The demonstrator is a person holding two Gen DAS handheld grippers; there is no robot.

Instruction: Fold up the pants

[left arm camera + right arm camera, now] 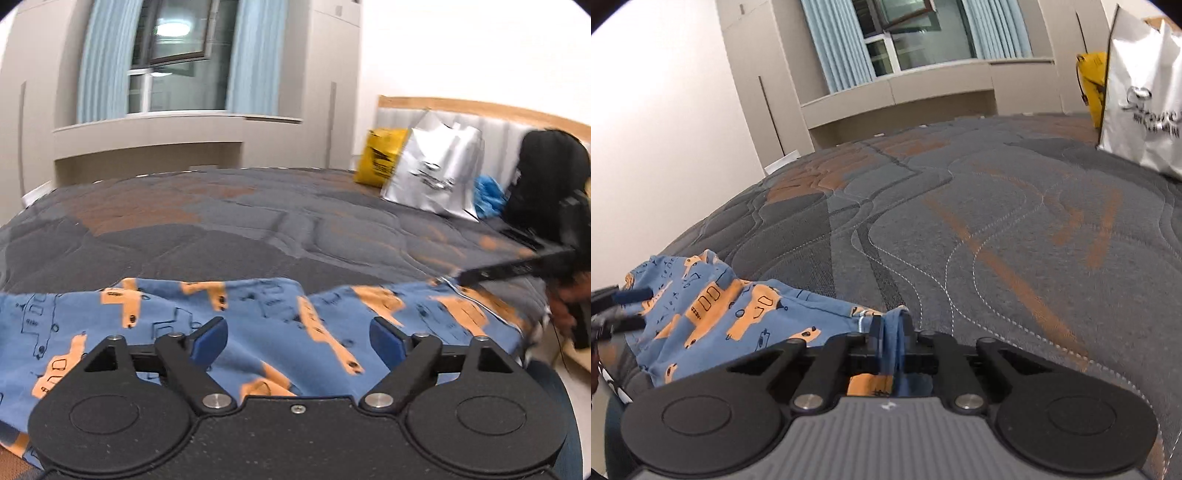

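The pants (258, 332) are lying limp on the bed (997, 221), light, soft cotton (likely to sag); the right claw (890, 343) is pinching a bunched edge, while the left claw (297, 339) is gaping above them, holding nothing

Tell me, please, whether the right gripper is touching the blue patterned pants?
Touching. The right wrist view shows the right gripper shut on a bunched fold of the blue patterned pants, the fabric pinched between its fingers.

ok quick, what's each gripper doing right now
left gripper: open, fingers apart above the pants, holding nothing
right gripper: closed on a bunched edge of the pants
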